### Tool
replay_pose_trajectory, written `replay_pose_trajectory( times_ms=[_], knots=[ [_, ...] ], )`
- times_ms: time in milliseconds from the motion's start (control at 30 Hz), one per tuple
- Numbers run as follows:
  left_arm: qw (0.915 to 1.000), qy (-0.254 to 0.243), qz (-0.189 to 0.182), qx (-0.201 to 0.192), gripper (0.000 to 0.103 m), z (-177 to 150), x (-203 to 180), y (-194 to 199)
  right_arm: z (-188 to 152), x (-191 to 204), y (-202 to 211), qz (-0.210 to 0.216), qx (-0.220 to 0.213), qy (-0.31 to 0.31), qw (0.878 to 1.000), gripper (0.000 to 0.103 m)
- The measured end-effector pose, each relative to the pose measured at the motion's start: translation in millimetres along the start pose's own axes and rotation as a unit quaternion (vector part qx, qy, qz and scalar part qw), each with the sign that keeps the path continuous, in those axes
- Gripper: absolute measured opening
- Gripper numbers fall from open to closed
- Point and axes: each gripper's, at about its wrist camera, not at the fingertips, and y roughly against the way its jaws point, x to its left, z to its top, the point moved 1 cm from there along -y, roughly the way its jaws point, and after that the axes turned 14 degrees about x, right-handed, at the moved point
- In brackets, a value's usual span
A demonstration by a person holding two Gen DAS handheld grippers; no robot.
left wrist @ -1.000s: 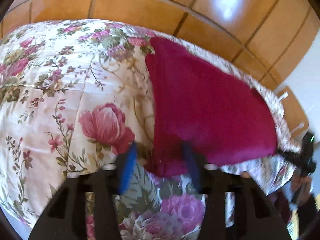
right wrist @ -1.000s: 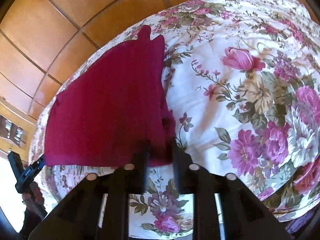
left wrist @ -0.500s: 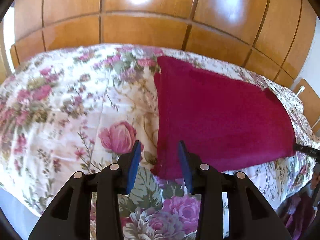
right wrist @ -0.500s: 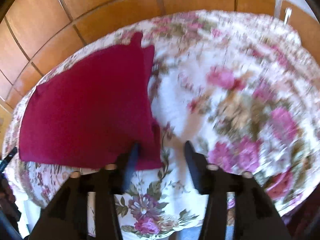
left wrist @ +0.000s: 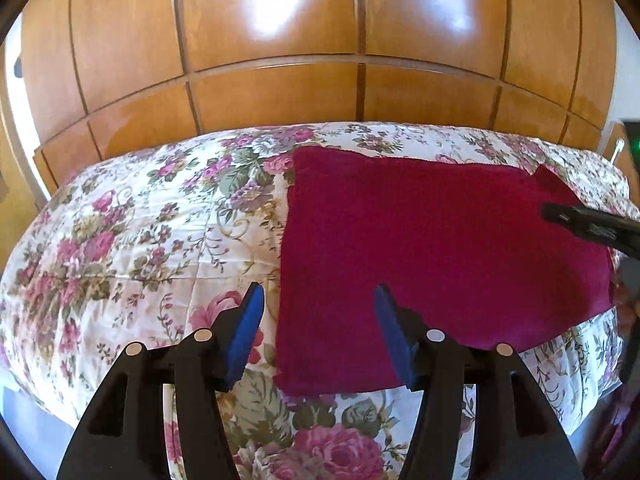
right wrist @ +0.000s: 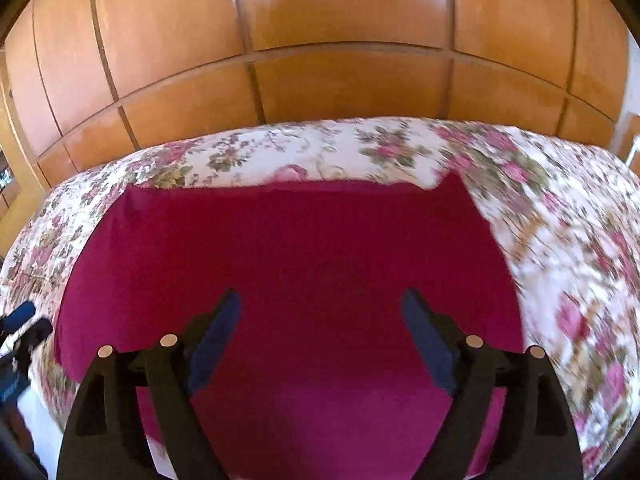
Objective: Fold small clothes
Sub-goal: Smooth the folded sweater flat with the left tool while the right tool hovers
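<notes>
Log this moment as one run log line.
left gripper: open, empty | right gripper: open, empty | red cloth: flat on floral bedspread

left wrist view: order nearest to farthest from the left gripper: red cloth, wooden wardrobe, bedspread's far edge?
1. red cloth: right under and ahead of the left gripper, toward the right.
2. bedspread's far edge: beyond the cloth.
3. wooden wardrobe: behind the bed.
</notes>
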Motion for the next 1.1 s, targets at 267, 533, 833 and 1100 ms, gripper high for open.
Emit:
replay_pose_trajectory(
  times_ms=[267, 533, 833, 1100],
  knots=[
    [1.0, -0.001, 0.009, 0.001, 0.056, -1.1, -2.8, -4.3, -9.6, -5.6, -52.0, -0.04, -0.006, 0.006, 0.999, 0.093],
    [0.9998, 0.012, 0.017, 0.004, 0.067, 0.5, 8.7, -8.4, -12.5, -6.5, -49.8, -0.039, -0.02, 0.008, 0.999, 0.093],
    [0.9995, 0.023, 0.021, 0.0, 0.069, -0.6, 26.3, -10.5, -12.9, -5.5, -49.9, -0.04, -0.025, 0.009, 0.999, 0.094],
    [0.9811, 0.114, -0.143, 0.063, 0.047, 28.7, 77.9, -41.7, -13.1, -6.1, -49.7, -0.039, -0.025, 0.011, 0.999, 0.094]
  ],
)
